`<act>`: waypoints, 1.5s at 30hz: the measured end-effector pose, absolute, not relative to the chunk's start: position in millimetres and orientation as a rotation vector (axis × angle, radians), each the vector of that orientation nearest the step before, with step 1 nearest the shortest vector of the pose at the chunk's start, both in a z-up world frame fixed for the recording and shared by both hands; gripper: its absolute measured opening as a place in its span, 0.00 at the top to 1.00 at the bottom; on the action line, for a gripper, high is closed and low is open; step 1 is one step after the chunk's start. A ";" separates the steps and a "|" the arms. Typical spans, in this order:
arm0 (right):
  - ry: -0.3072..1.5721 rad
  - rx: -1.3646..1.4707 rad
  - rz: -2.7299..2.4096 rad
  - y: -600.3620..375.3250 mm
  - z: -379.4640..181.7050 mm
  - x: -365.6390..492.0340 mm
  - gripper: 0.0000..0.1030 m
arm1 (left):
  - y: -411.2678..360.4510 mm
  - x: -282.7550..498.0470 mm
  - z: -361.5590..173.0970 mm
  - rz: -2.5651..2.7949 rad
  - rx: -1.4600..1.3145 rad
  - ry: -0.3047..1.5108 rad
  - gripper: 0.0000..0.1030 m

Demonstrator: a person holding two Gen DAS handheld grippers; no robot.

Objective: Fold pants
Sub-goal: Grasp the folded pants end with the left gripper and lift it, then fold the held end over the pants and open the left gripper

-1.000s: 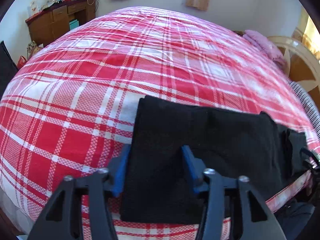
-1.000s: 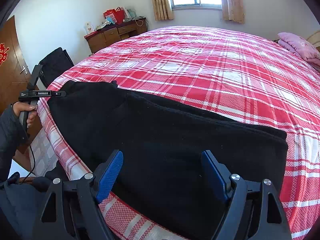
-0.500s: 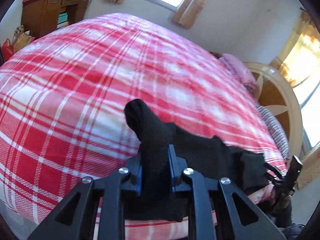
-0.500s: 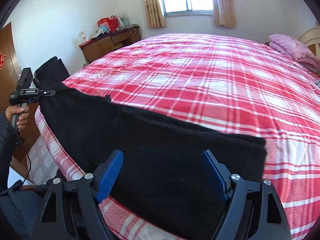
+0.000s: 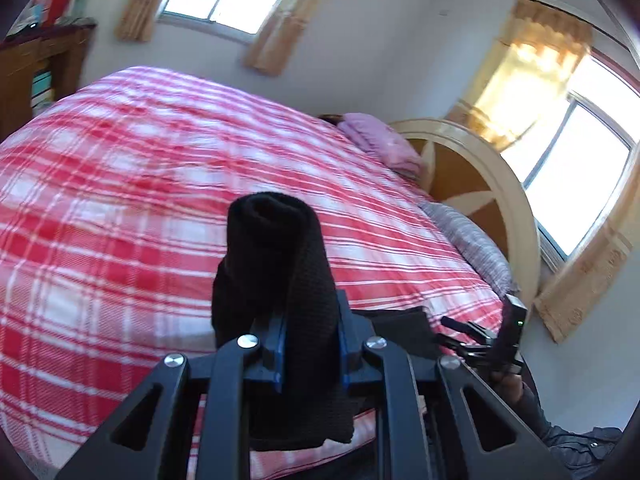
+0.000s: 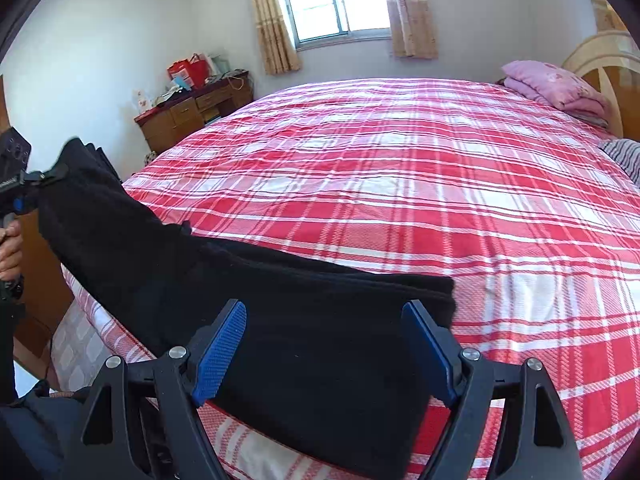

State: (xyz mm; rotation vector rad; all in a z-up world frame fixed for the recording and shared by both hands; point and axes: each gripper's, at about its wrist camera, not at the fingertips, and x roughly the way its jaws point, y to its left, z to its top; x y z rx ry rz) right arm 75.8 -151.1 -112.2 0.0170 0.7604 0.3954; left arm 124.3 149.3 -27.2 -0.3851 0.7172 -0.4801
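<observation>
Knit blk pants (image 5: 276,280), prob. bunched

Both grippers, the left gripper (image 5: 310,354) and the right gripper (image 6: 326,354), share matte black triangular-cutout frames, silver screws and ribbed blue pads (image 6: 219,354), gripped by a dark-sleeved, bare-skinned hand (image 6: 9,249).

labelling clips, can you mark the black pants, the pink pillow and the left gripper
black pants (image 6: 320,344): right wrist view, flat folded part
pink pillow (image 6: 552,84): right wrist view, top face
left gripper (image 5: 310,354): left wrist view, between fingertips

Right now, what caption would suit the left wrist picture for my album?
Left gripper shut on the black pants, lifting one end above the red plaid bed.
</observation>
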 end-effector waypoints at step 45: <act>0.816 0.240 0.193 -261.3 -118.5 108.9 0.21 | -104.2 136.4 -73.8 -0.717 0.063 0.794 0.37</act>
